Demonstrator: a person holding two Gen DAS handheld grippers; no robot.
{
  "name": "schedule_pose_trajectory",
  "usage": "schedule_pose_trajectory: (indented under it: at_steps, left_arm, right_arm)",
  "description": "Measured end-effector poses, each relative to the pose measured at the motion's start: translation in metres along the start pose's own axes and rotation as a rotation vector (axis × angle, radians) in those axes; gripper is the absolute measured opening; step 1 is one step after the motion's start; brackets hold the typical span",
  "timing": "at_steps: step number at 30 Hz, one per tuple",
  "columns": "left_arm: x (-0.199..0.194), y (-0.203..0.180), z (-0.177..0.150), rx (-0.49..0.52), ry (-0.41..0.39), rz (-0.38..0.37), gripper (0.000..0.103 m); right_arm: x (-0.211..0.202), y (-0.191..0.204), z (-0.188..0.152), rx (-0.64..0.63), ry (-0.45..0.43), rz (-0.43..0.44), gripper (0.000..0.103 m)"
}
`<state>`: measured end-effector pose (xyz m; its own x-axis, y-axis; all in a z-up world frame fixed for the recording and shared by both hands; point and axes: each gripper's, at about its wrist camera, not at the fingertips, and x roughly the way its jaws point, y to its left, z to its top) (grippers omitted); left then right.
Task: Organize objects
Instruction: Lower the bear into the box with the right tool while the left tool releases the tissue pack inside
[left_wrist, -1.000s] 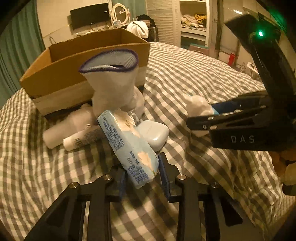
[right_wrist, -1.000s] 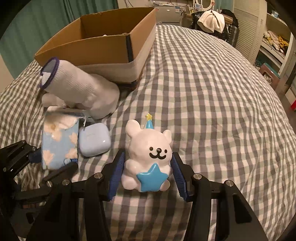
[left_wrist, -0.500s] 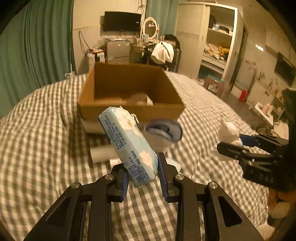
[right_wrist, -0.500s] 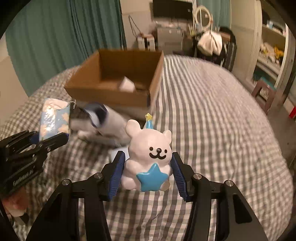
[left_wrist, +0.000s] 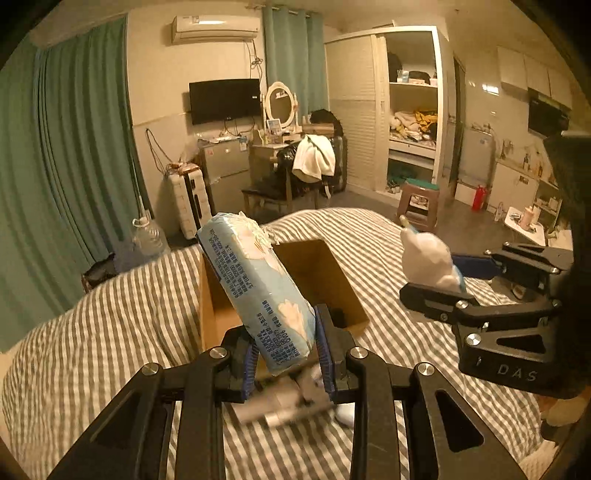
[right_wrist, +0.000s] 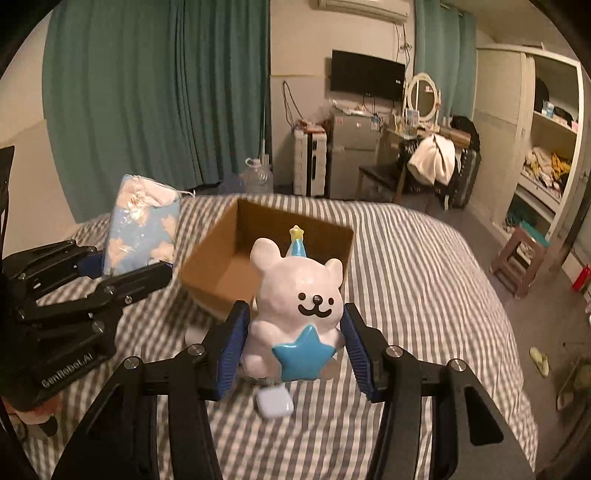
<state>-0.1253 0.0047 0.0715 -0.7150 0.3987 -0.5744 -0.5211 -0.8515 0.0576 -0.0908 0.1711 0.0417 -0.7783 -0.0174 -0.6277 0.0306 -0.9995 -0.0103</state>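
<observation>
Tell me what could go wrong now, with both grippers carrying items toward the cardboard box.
1. The tissue pack is pinched only near its bottom end by the left gripper and leans over; it may pivot or slip.
2. The bear figurine looks glossy and rounded in the right gripper, so it could slide out and fall.
3. Both grippers approach the same cardboard box side by side and could collide.

In the left wrist view the left claw sits at lower centre with a tissue pack between its pads, tilted toward the upper left. Behind it, mid-frame, an open cardboard box rests on the bed. At the right the right claw carries a bear figurine. In the right wrist view a small case lies on the bed below the figurine.
</observation>
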Motion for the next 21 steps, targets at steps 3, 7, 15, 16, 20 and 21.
schedule_pose_trajectory:
  at_steps: [3, 7, 15, 16, 20, 21]
  left_arm:
    - [0.020, 0.015, 0.016, -0.020, 0.014, 0.002, 0.028]
    - [0.055, 0.028, 0.027, -0.015, 0.053, -0.010, 0.028]
    - [0.133, 0.049, 0.008, -0.033, 0.143, -0.105, 0.028]
    - [0.140, 0.050, 0.004, -0.031, 0.150, -0.112, 0.028]
    - [0.166, 0.049, -0.010, 0.007, 0.191, -0.115, 0.028]
    - [0.173, 0.051, -0.014, 0.006, 0.211, -0.106, 0.028]
  right_arm:
    - [0.009, 0.000, 0.023, 0.005, -0.007, -0.012, 0.051]
    - [0.036, -0.001, 0.046, 0.027, 0.016, -0.008, 0.051]
    - [0.107, -0.015, 0.065, 0.098, 0.088, -0.027, 0.051]
    - [0.117, -0.016, 0.065, 0.100, 0.103, -0.037, 0.051]
    - [0.150, -0.020, 0.063, 0.120, 0.146, -0.048, 0.051]
    - [0.156, -0.020, 0.062, 0.121, 0.154, -0.054, 0.051]
